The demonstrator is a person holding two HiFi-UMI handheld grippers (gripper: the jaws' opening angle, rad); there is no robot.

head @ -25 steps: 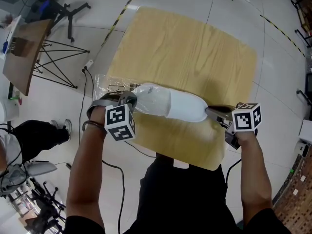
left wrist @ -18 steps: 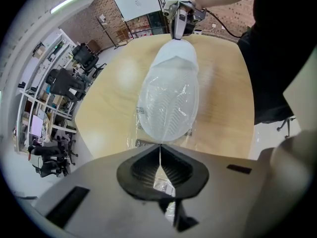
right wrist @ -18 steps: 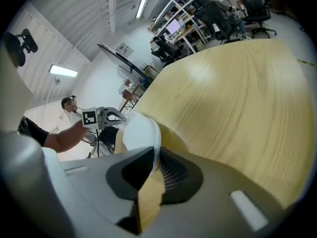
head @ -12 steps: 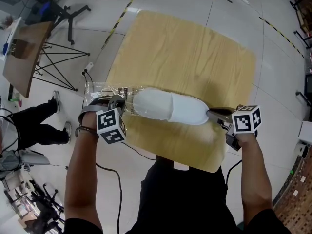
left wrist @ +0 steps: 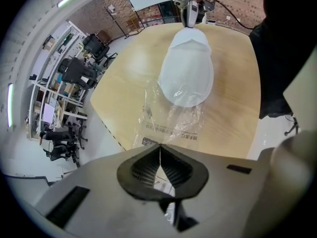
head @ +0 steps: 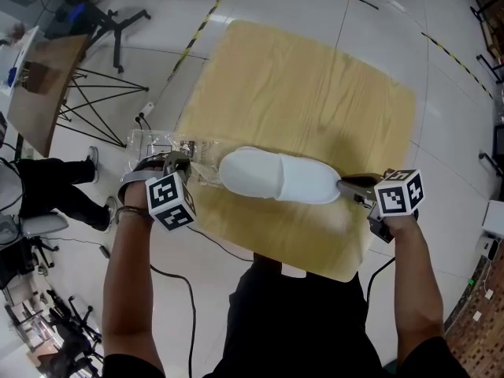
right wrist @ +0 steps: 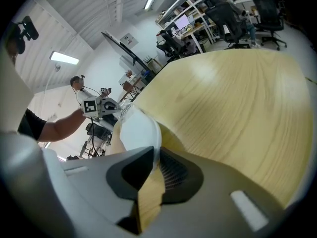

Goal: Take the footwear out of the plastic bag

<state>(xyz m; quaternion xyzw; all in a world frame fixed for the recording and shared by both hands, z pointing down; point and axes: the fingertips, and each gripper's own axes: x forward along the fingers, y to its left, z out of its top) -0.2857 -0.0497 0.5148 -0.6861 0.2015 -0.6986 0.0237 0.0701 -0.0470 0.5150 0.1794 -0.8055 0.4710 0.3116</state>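
Observation:
A white slipper (head: pixel 276 177) lies on the wooden table (head: pixel 315 85), near its front edge. My right gripper (head: pixel 347 184) is shut on the slipper's right end; the right gripper view shows the white edge (right wrist: pixel 138 130) pinched between the pads. A clear, crumpled plastic bag (head: pixel 161 146) stretches off the table's left corner, and my left gripper (head: pixel 179 164) is shut on it. In the left gripper view the bag (left wrist: pixel 171 120) runs from the closed jaws up to the slipper's toe (left wrist: pixel 188 68), and the slipper's body lies bare.
A brown board on black trestle legs (head: pixel 35 77) stands on the floor at the left. A person's dark trouser legs (head: pixel 55 187) are below it. A cable (head: pixel 140 144) trails on the white floor beside the table's left edge. Yellow-black tape (head: pixel 201 26) crosses the floor.
My left gripper has pulled the bag to the left, off the slipper, which earlier was half inside it. The right gripper has kept its hold in place.

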